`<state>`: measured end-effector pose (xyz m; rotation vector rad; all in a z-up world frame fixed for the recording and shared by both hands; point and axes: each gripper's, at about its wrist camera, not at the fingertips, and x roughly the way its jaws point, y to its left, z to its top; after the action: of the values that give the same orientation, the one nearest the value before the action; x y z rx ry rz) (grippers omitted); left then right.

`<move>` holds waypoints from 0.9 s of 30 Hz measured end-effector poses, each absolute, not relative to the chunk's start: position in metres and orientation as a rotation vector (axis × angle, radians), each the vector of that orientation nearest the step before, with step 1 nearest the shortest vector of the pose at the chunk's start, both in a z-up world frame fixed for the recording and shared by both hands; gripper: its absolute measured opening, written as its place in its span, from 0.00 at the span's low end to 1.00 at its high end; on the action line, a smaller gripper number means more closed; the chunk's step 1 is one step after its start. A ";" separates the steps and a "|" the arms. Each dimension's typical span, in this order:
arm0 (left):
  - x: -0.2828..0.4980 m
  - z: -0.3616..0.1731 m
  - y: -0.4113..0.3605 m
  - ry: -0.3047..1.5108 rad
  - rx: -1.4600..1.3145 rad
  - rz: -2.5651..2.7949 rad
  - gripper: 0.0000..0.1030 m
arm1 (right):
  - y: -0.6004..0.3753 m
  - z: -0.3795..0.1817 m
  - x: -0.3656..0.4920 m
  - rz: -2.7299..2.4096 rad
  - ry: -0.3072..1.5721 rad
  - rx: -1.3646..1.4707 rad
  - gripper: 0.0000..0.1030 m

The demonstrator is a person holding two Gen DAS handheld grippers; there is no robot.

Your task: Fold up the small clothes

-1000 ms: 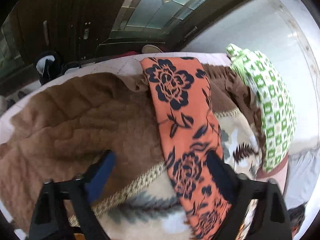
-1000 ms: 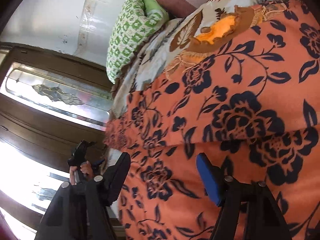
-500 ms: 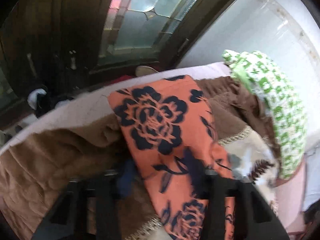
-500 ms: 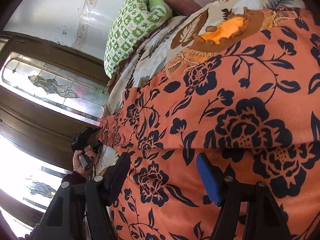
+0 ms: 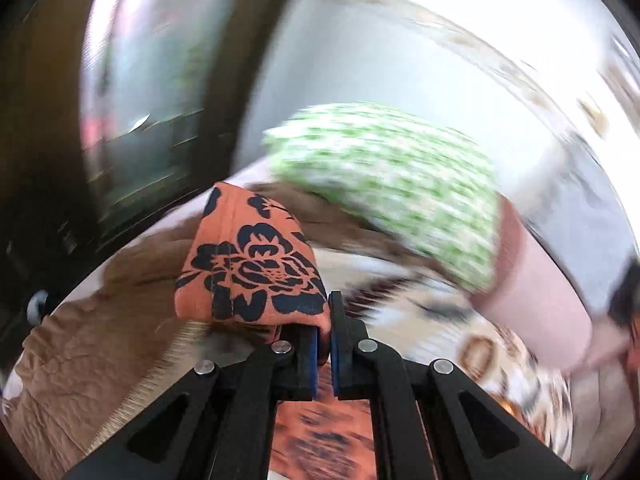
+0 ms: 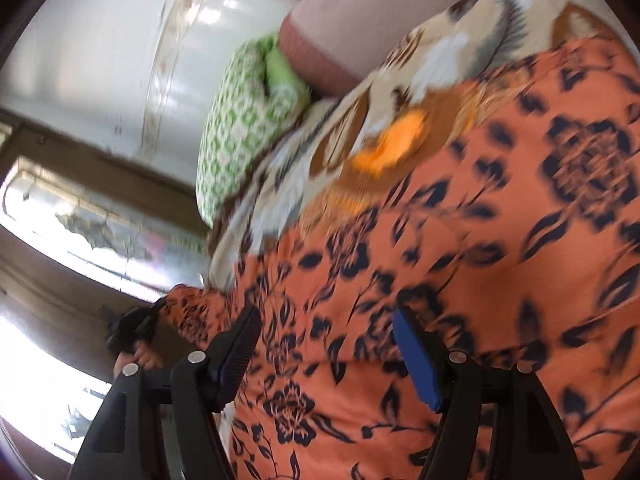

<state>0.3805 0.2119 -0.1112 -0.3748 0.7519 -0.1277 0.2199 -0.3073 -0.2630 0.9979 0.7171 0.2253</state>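
Note:
An orange garment with a dark floral print (image 6: pixel 460 280) lies spread over a patterned blanket on a bed. My left gripper (image 5: pixel 325 340) is shut on one end of this orange garment (image 5: pixel 248 272) and holds it lifted above the brown blanket; the cloth bunches over the blue pads. In the right wrist view the left gripper (image 6: pixel 132 328) shows at the garment's far left end, with the hand that holds it. My right gripper (image 6: pixel 328 356) is open and empty, just above the garment's wide part.
A green and white patterned pillow (image 5: pixel 392 184) lies at the head of the bed, with a pink bolster (image 5: pixel 536 292) beside it. A brown blanket (image 5: pixel 100 360) covers the left side. A wooden door with glass panes (image 6: pixel 80 224) stands beyond the bed.
My left gripper has closed on the end of the orange garment and lifted it, swinging fast towards the pillow. My right gripper has stayed open over the garment.

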 end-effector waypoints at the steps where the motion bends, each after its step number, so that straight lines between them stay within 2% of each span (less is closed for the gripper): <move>1: 0.377 -0.102 0.190 0.755 -0.346 -0.162 0.04 | -0.318 -0.261 0.217 0.209 0.697 1.022 0.69; 5: 0.345 -0.068 0.083 0.756 -0.209 -0.342 0.04 | -0.360 -0.258 0.202 0.143 0.618 1.113 0.69; 9: 0.311 -0.063 -0.022 0.787 -0.088 -0.491 0.04 | -0.408 -0.254 0.179 0.063 0.526 1.194 0.69; 14: 0.276 -0.094 -0.145 0.867 0.005 -0.623 0.04 | -0.456 -0.253 0.146 0.017 0.407 1.321 0.69; 17: 0.267 -0.137 -0.207 1.026 0.061 -0.650 0.06 | -0.478 -0.255 0.133 0.012 0.366 1.375 0.69; 18: 0.268 -0.145 -0.215 1.059 0.074 -0.646 0.09 | -0.482 -0.255 0.131 0.009 0.361 1.386 0.70; 19: 0.265 -0.156 -0.223 1.103 0.085 -0.648 0.18 | -0.486 -0.255 0.129 0.008 0.360 1.398 0.71; 20: 0.264 -0.160 -0.224 1.115 0.077 -0.657 0.34 | -0.493 -0.257 0.126 0.008 0.362 1.417 0.71; 21: 0.262 -0.161 -0.221 1.121 0.056 -0.673 0.43 | -0.498 -0.259 0.124 0.009 0.367 1.435 0.71; 22: 0.258 -0.160 -0.216 1.118 0.030 -0.685 0.58 | -0.499 -0.261 0.123 0.010 0.371 1.443 0.72; 27: 0.243 -0.144 -0.149 0.982 -0.101 -0.633 0.69 | -0.493 -0.261 0.133 -0.005 0.451 1.397 0.73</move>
<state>0.2427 -0.1491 -0.1438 -0.1012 0.9822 -0.6335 0.1332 -0.4928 -0.2606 1.3970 0.4508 -0.0053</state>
